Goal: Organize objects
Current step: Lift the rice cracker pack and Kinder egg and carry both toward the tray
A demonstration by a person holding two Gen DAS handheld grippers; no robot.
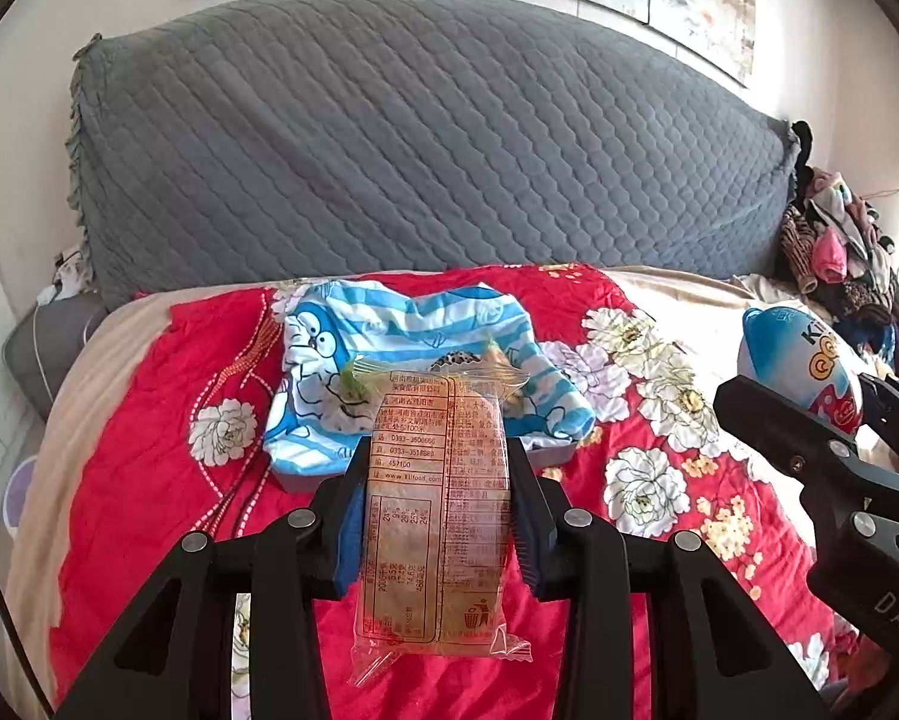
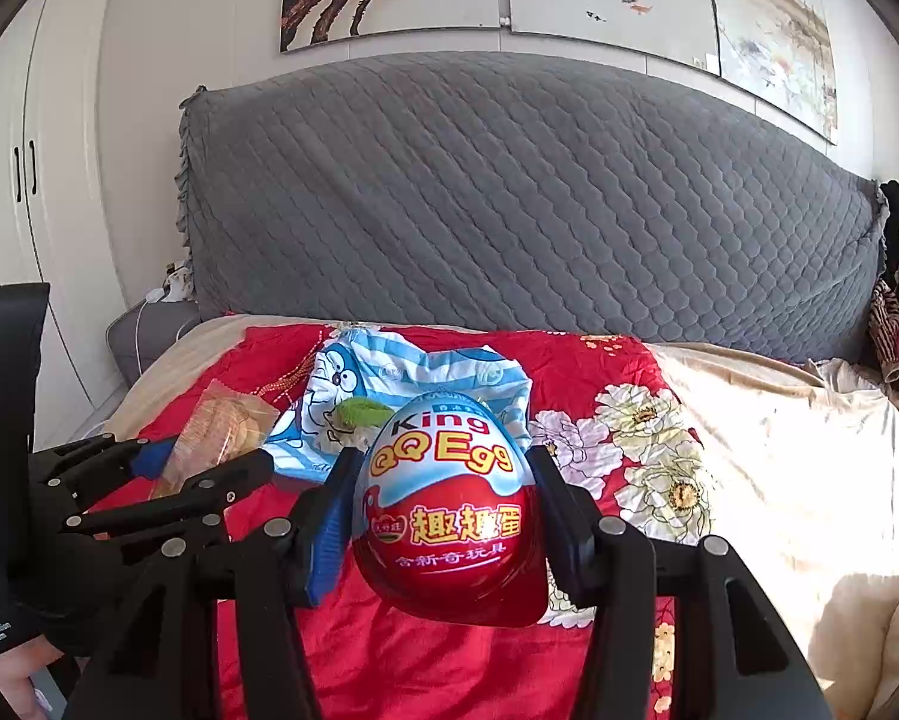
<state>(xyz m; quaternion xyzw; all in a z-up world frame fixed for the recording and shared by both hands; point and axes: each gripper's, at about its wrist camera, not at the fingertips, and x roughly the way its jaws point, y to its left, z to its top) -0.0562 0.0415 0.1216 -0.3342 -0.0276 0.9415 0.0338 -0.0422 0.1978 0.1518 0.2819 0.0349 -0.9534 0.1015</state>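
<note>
My left gripper (image 1: 437, 450) is shut on a clear snack packet (image 1: 437, 510) with orange print, held above the red floral bedspread (image 1: 149, 480). My right gripper (image 2: 443, 456) is shut on a red and blue King QQ Egg toy egg (image 2: 449, 510). The egg also shows in the left wrist view (image 1: 803, 366), and the packet in the right wrist view (image 2: 221, 426). Ahead of both lies a blue striped Doraemon cloth (image 1: 413, 336) draped over a grey tray (image 1: 545, 455). Something green (image 2: 359, 411) sits on the cloth.
A grey quilted headboard cover (image 1: 425, 150) stands behind the bed. A pile of clothes (image 1: 839, 240) lies at the far right. A cream blanket (image 2: 779, 450) covers the bed's right side. A white wardrobe (image 2: 35, 180) stands at the left.
</note>
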